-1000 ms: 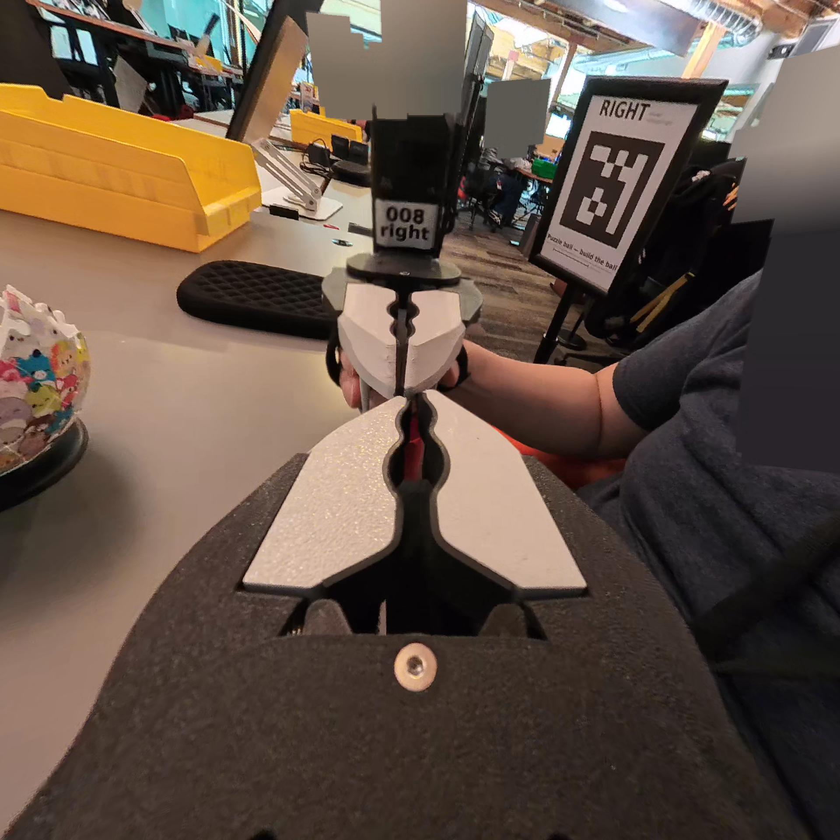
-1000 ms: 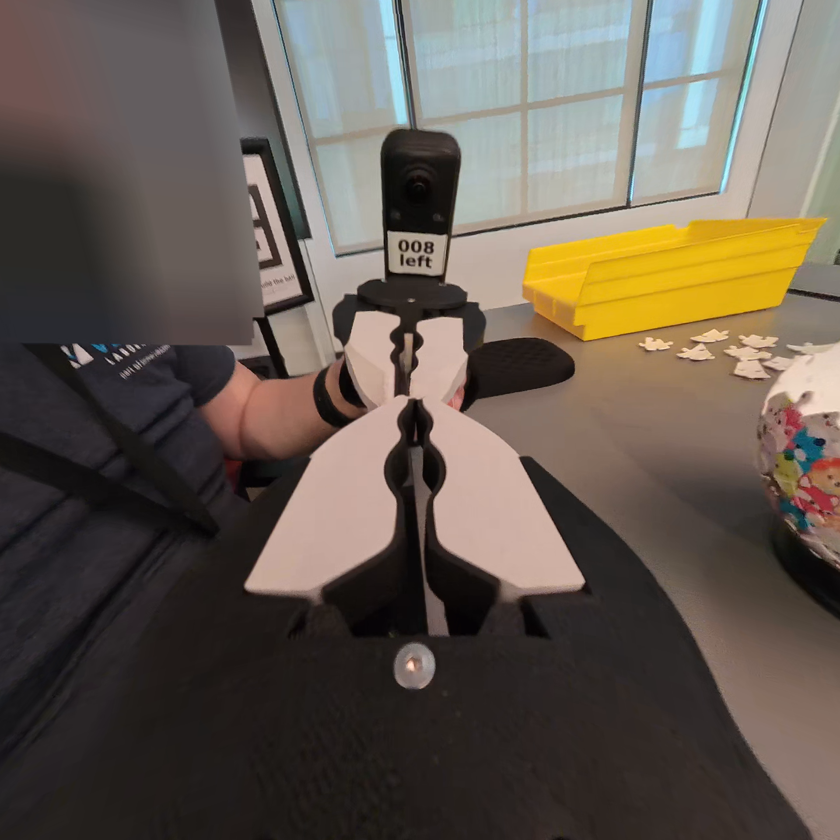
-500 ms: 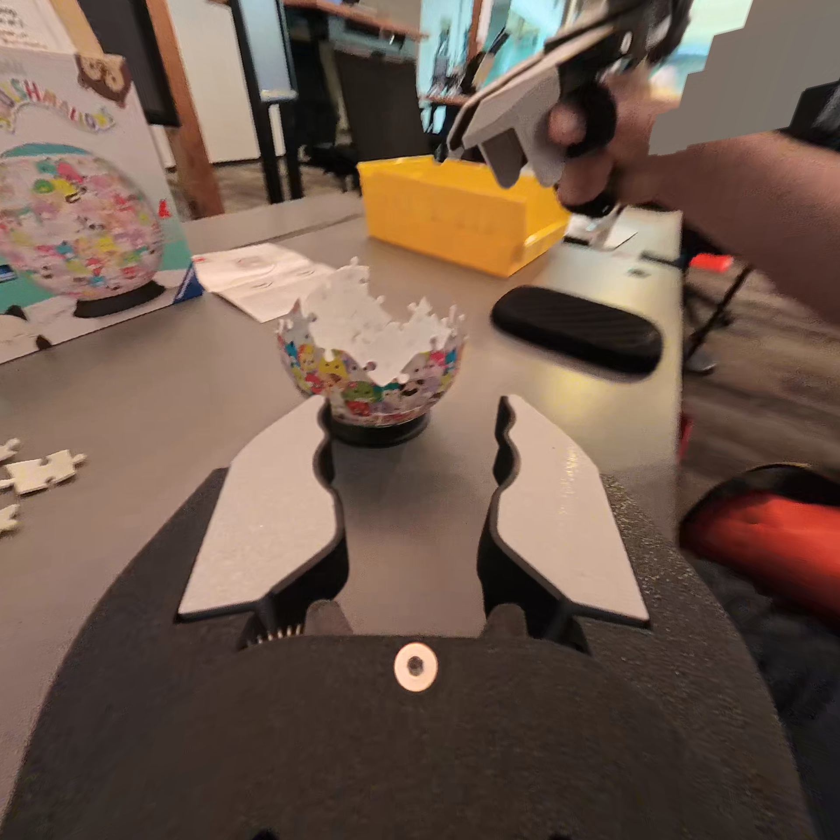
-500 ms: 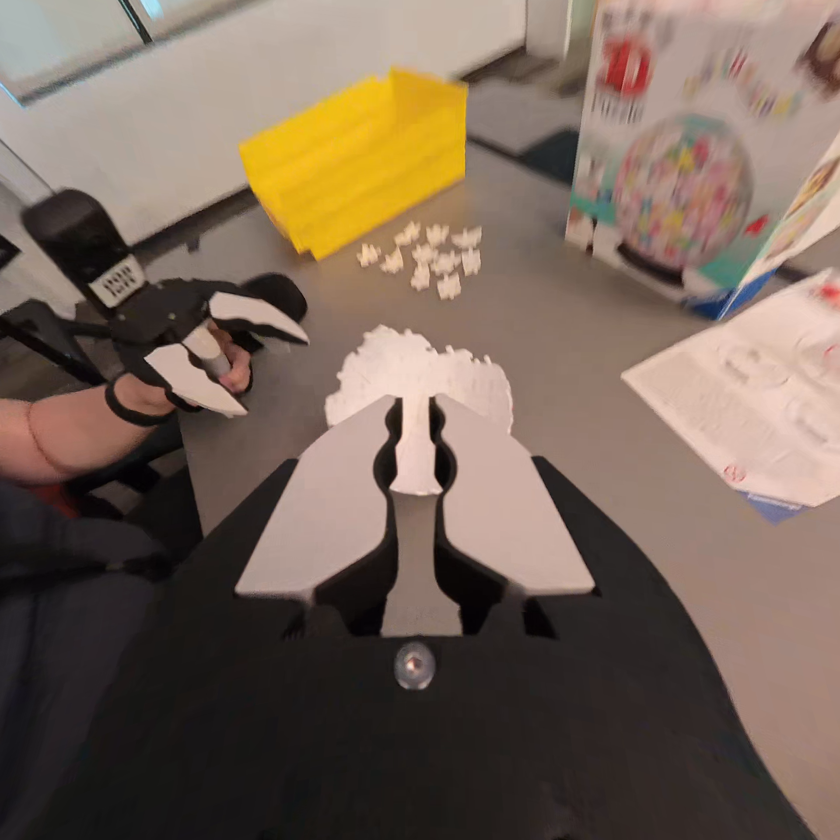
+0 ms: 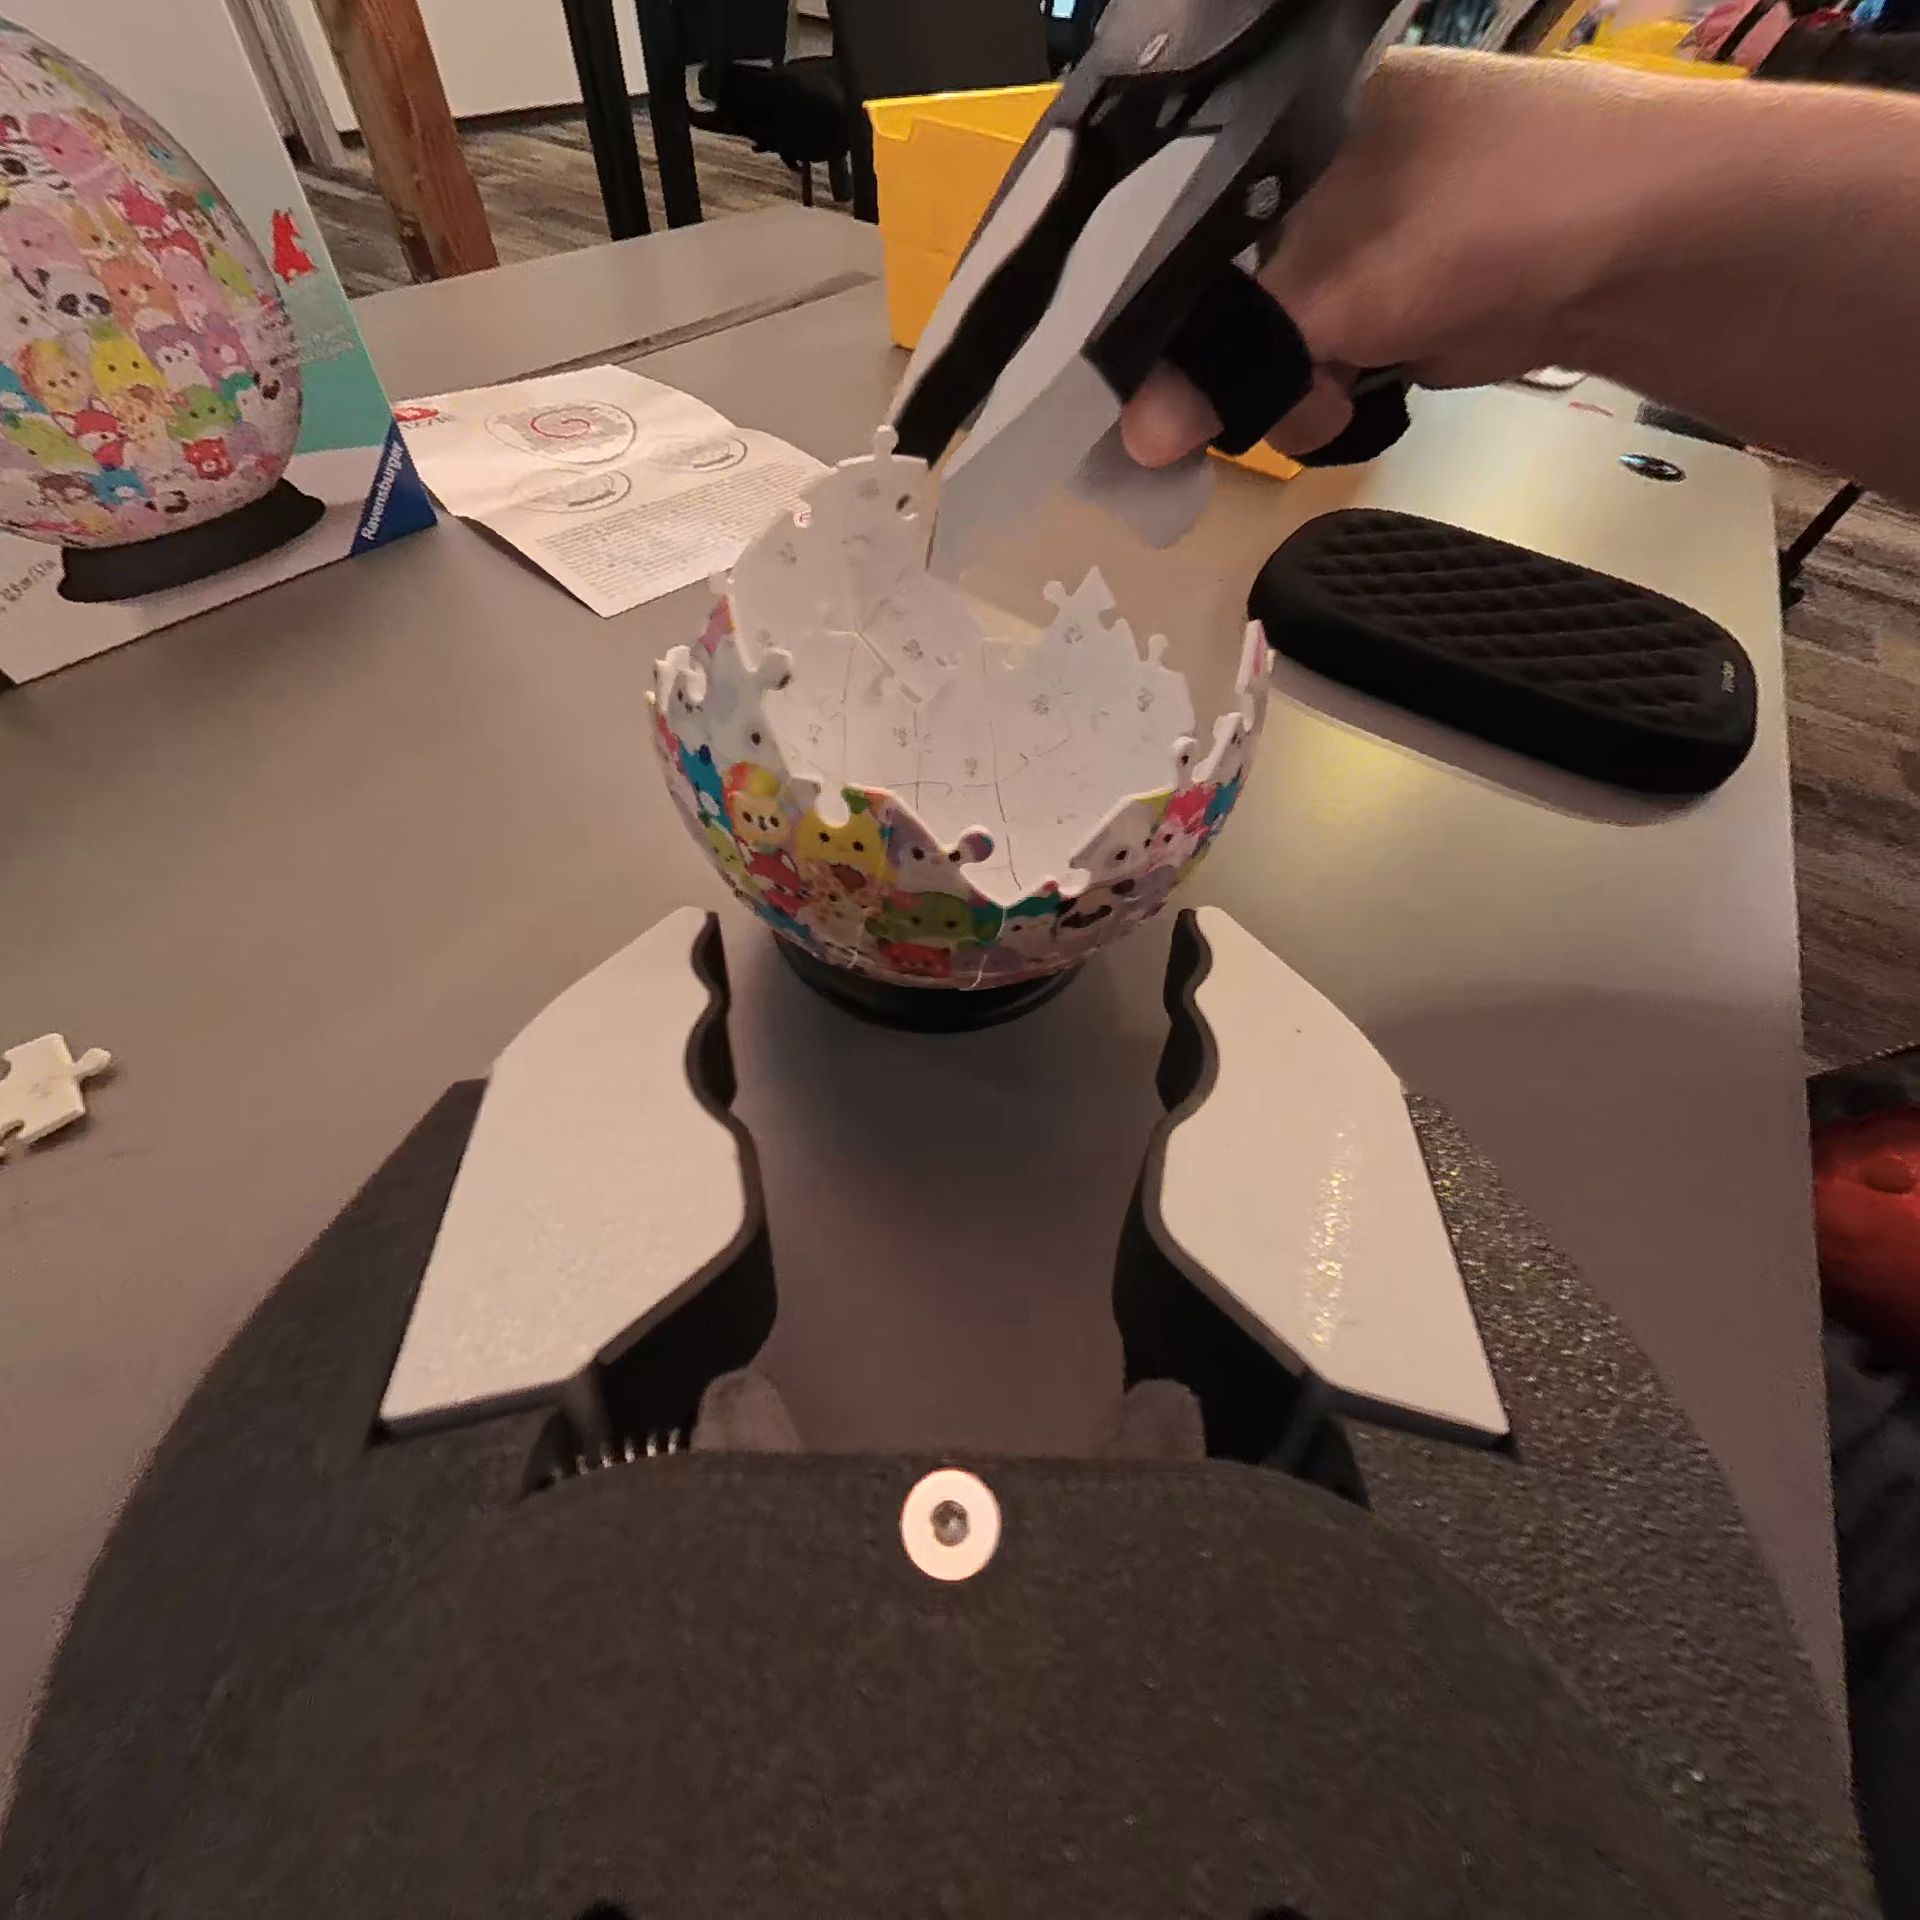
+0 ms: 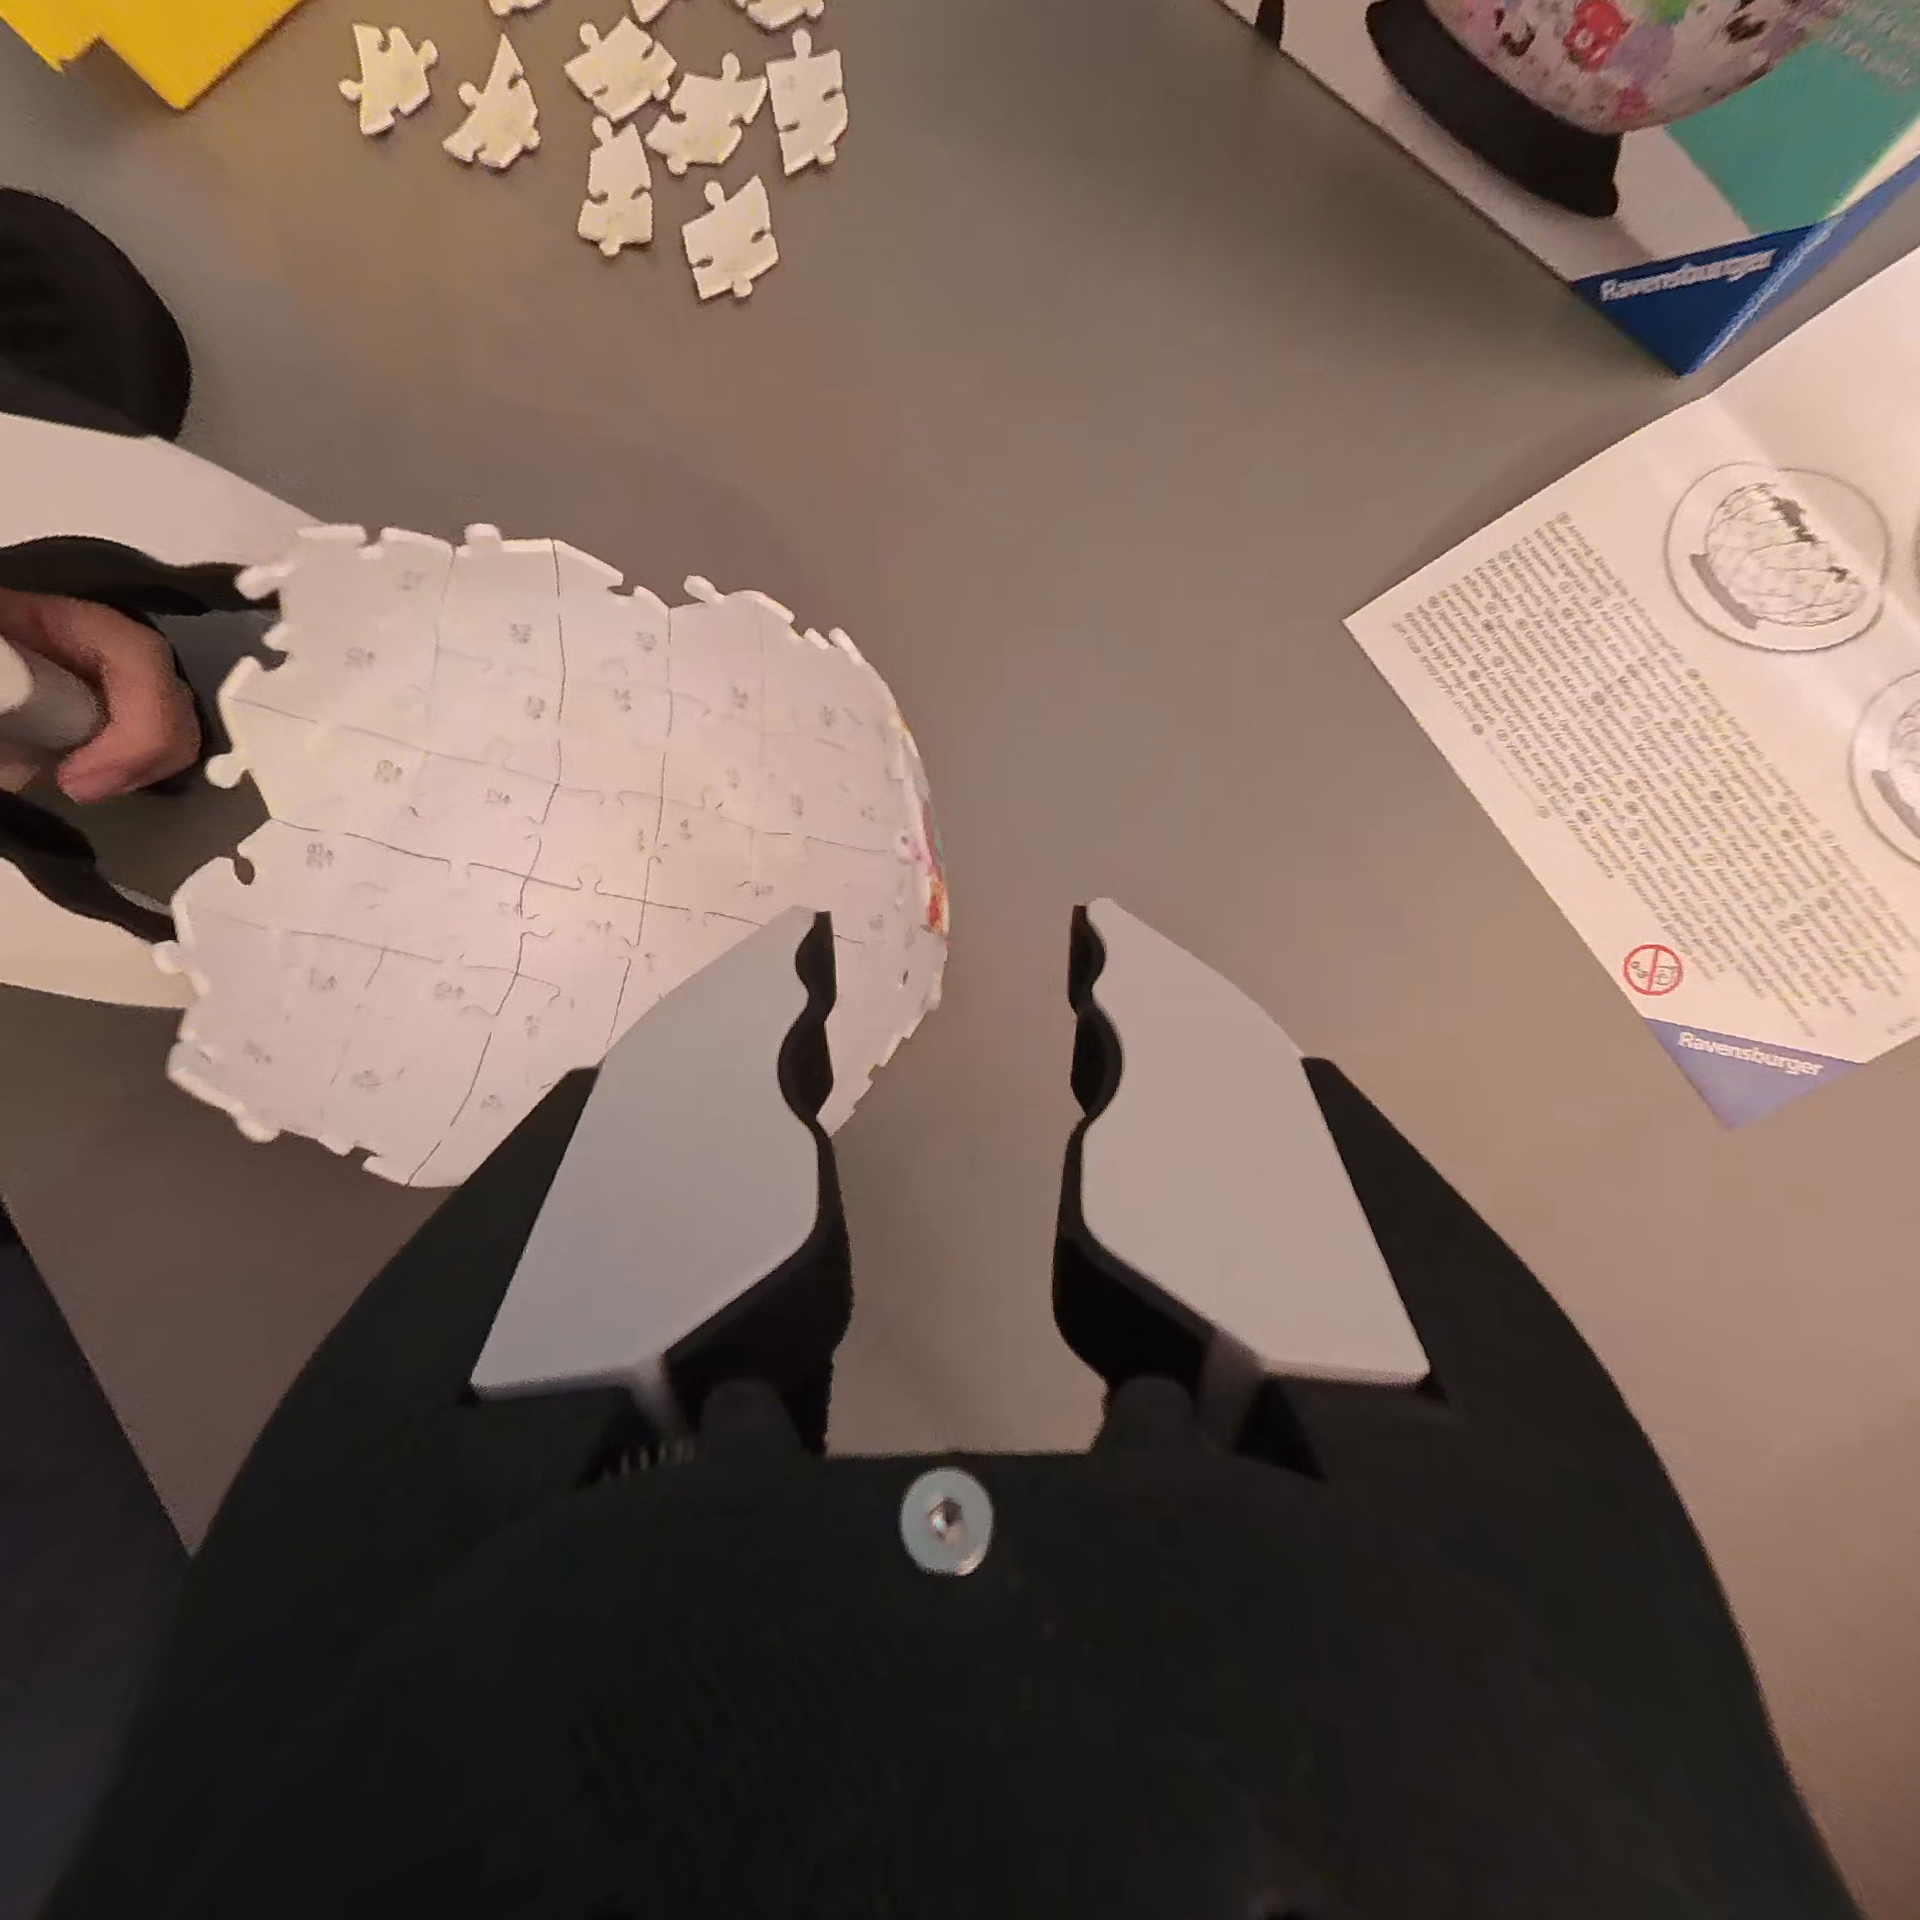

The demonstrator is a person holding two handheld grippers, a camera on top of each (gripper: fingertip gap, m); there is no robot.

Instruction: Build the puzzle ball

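Your puzzle ball [image 5: 961,790] sits half built on its black stand [image 5: 920,997] on the grey table [image 5: 312,831]; it's an open bowl w/ a jagged rim, white inside, coloured cartoon prints outside.

Your left gripper [image 5: 945,977] is spread wide, nothing btwn the fingers, just in front of the ball at stand height.

Your right gripper [image 6: 951,977] hangs over the ball's far rim, pointing down. From the right wrist view its jaws stand apart and empty; one finger [image 6: 717,1049] overlaps the ball's edge [image 6: 540,831], the other is over bare table. In the left wrist view its tips [image 5: 935,468] meet the tallest piece on the far rim; can't tell if they actually touch.

Loose white pieces [image 6: 644,135] lie in a cluster beyond the ball, near the yellow bin [image 5: 935,187]. An instruction sheet [image 5: 613,478] lies flat behind the ball, the puzzle box [image 5: 156,343] beyond that. A black pad [image 5: 1507,644] rests on the table right of the ball. One more loose piece [image 5: 42,1081] is well left of it.
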